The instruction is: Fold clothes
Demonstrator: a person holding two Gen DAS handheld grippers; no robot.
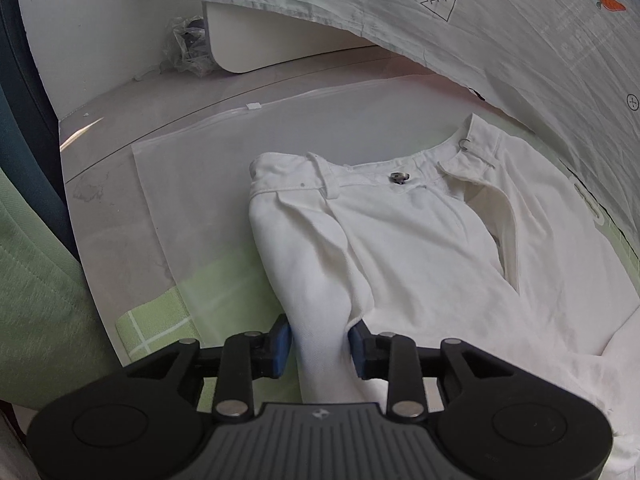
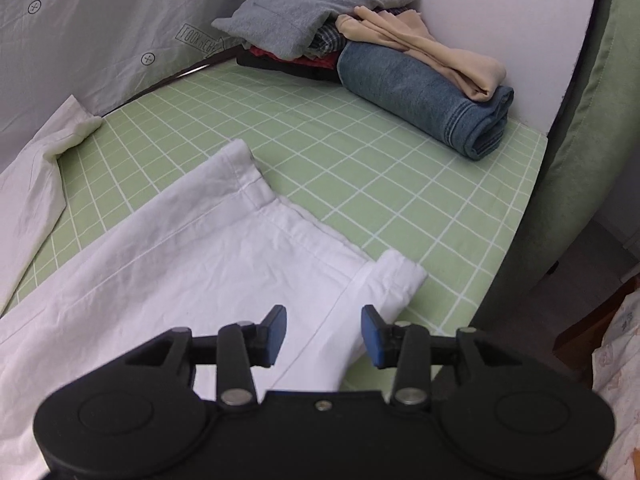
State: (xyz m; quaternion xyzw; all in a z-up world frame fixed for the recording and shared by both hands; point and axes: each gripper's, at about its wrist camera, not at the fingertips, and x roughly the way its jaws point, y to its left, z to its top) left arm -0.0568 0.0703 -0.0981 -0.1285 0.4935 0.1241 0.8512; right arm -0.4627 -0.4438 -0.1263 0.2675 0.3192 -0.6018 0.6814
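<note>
A green checked sheet covers the bed. On it lie white trousers, a rolled pair of jeans and a pile of folded clothes near the wall.

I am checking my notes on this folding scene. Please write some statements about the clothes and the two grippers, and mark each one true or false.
1. The left gripper has a fold of the white trousers between its pads. True.
2. The waist button of the trousers is red. False: it is dark metal.
3. The right gripper grips the rolled blue jeans. False: its jaws stand open above a white trouser leg; the jeans lie far off.
4. A beige garment lies on the jeans. True.
5. The checked sheet is green. True.
</note>
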